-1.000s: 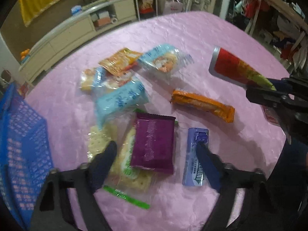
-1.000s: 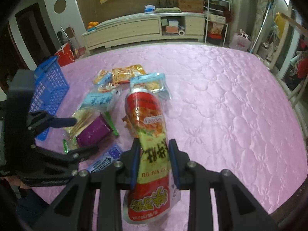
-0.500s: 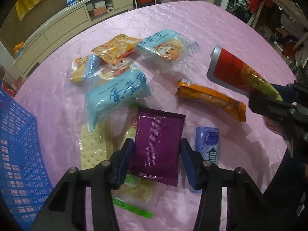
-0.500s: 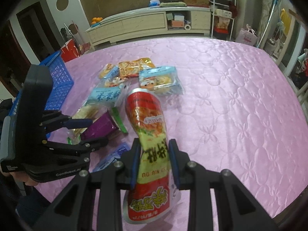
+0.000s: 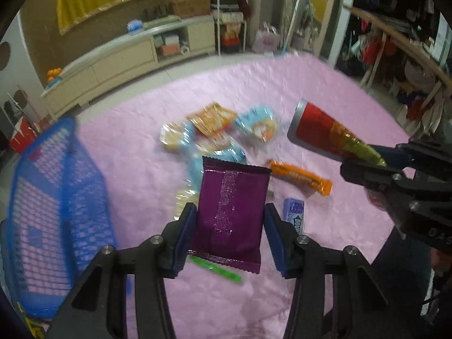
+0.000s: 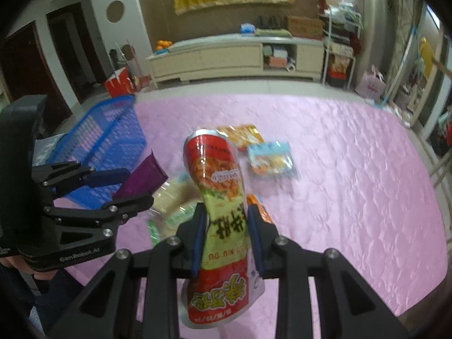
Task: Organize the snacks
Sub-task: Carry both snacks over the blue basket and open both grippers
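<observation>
We see the pink tablecloth (image 5: 158,147) with the blue basket (image 5: 56,214) at its left edge. Above it our right gripper (image 6: 226,234) is clamped on the red snack bag (image 6: 214,175); our left gripper (image 5: 230,234) pinches the purple packet (image 5: 231,206), lifted above the remaining snacks (image 5: 220,130).

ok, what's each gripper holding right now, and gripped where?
Left gripper is shut on the purple packet, pads on its two long side edges, low down. Right gripper is shut on the red and green snack bag, pinched across its middle.
</observation>
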Demonstrator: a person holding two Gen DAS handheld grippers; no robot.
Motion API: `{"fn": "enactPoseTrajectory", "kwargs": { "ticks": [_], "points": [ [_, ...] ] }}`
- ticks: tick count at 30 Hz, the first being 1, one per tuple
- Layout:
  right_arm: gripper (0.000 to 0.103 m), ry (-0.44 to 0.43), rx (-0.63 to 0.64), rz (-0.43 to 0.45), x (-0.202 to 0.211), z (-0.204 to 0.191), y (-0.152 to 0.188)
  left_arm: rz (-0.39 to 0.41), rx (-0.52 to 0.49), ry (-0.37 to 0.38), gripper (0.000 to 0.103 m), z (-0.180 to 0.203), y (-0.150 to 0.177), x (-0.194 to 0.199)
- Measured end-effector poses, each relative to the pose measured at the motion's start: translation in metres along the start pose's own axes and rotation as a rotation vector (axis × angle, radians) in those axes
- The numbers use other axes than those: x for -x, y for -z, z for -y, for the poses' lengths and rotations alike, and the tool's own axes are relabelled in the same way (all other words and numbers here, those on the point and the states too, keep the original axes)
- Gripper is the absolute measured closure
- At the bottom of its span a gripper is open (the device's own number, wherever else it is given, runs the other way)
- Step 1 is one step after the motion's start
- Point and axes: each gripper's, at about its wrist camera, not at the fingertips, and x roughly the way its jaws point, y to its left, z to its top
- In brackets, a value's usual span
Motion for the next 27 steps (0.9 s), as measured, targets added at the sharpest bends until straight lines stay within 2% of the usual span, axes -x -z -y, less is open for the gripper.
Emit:
{"fn": "enactPoseTrajectory", "kwargs": {
  "ticks": [7, 17, 19, 27],
  "points": [
    [0.070, -0.068, 0.068, 0.050, 0.015, -0.058, -0.025, 0.092, 0.054, -0.064, 0.057, -0.042, 0.014, 0.069],
    [0.070, -0.168, 0.137, 0.040, 0.000, -0.136, -0.043, 0.110, 0.129, -0.158, 0.057, -0.121, 0.044, 0.103],
    [0.070, -0.187, 0.146, 0.029, -0.006, -0.150, -0.046, 0.110, 0.143, -0.170, 0.057, -0.128, 0.052, 0.107],
    [0.070, -0.190, 0.164, -0.052, -0.046, -0.190, -0.055, 0.099, 0.205, -0.173, 0.057, -0.177, 0.075, 0.118]
  ]
}}
